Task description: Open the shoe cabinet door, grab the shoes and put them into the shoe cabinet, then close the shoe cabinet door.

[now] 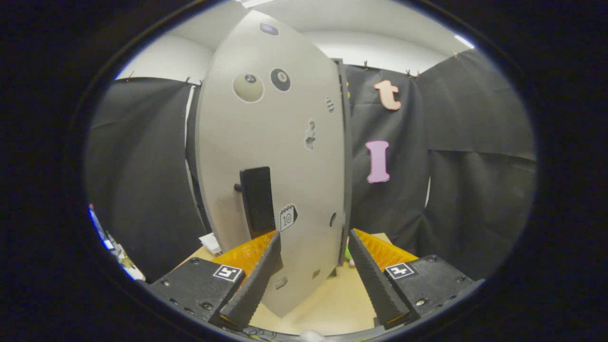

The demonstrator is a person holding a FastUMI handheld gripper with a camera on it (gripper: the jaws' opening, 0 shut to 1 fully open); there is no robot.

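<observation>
On the left, a small white crumpled object lies on the pale wooden tabletop near the foot of the tall grey shoe cabinet door with stickers, which stands closed, or very nearly so, just ahead of the fingers. Its flat black rectangular handle sits just above the left fingertip. The gripper is spread wide and holds nothing; the door's lower part lies between the fingers. The right finger points past the door's right edge, toward the booth's black cloth. No shoes can be made out. The likely risk is misalignment: closing here could pinch the panel or slip off below the handle, and a skewed pull might rock the cabinet.
</observation>
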